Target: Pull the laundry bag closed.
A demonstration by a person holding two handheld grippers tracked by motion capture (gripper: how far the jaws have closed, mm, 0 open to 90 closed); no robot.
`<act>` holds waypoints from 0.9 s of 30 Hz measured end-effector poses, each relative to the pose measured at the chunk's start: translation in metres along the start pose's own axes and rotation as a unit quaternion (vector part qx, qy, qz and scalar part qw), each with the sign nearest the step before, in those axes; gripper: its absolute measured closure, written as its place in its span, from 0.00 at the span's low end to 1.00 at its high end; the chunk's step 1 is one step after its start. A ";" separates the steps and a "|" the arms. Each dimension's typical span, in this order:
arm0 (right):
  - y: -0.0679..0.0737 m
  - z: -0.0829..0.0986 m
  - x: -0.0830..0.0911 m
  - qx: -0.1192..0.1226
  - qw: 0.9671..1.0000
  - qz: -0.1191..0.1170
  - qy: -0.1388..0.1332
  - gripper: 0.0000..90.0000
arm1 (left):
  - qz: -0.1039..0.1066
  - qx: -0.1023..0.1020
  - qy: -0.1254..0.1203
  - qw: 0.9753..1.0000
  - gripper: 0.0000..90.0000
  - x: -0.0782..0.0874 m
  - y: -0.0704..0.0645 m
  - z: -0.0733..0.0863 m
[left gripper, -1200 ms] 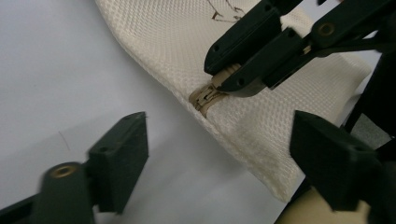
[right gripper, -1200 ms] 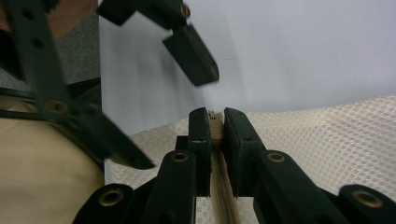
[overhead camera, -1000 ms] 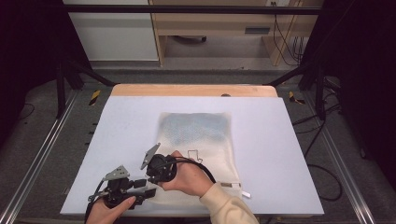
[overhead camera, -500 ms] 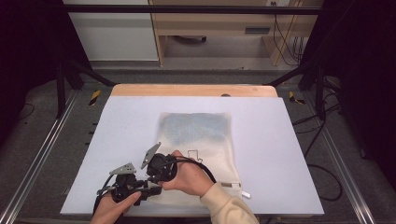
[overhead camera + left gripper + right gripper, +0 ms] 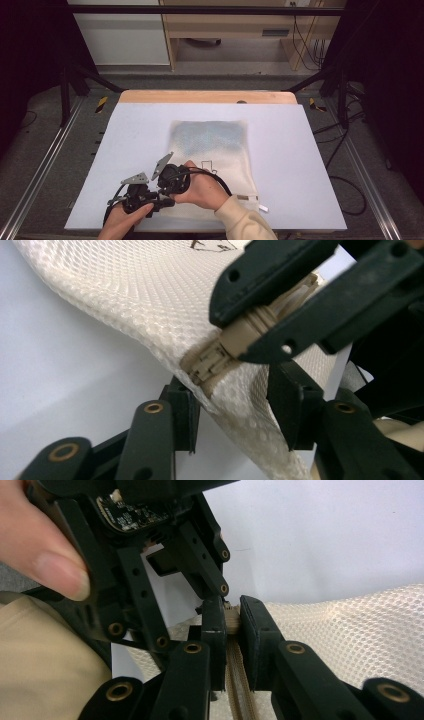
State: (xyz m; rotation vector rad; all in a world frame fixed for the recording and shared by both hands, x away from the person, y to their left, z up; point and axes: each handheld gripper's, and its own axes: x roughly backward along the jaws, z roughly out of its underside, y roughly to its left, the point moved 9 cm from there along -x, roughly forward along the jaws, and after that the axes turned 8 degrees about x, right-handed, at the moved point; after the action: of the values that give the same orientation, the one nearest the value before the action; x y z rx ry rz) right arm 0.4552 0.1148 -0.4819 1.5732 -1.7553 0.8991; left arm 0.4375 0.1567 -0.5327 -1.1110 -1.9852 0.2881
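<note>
A white mesh bag [image 5: 215, 145] lies flat on the table, with something bluish inside its far half. Both grippers meet at its near left corner. My right gripper [image 5: 231, 615] is shut on the beige zipper pull [image 5: 231, 619], with the zipper tape [image 5: 237, 680] running back between its jaws. The left gripper view has the right gripper [image 5: 245, 335] clamping that pull [image 5: 235, 337] from above. My left gripper [image 5: 235, 407] stands partly open, its jaws on either side of the raised bag corner [image 5: 240, 405]. In the high view, the left gripper [image 5: 162, 202] sits just left of the right gripper [image 5: 167, 192].
The pale table mat [image 5: 300, 165] has free room to the right of the bag and beyond it. A small white tag [image 5: 247, 198] lies at the bag's near edge. A wooden strip [image 5: 207, 96] marks the far edge. Metal rails [image 5: 45, 170] flank the table.
My left hand has carried its gripper to the right, up to the bag's near left corner beside the right gripper. The right gripper has stayed in place.
</note>
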 end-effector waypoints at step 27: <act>0.001 0.015 0.007 0.014 1.000 0.010 0.013 0.91 | -0.024 -0.002 -0.001 1.000 0.92 0.002 0.003 -0.003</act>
State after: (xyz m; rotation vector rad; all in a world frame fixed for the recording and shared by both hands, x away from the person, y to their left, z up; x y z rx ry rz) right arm 0.4532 0.0984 -0.4851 1.5581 -1.7504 0.9543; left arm 0.4410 0.1596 -0.5315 -1.0646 -2.0112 0.2597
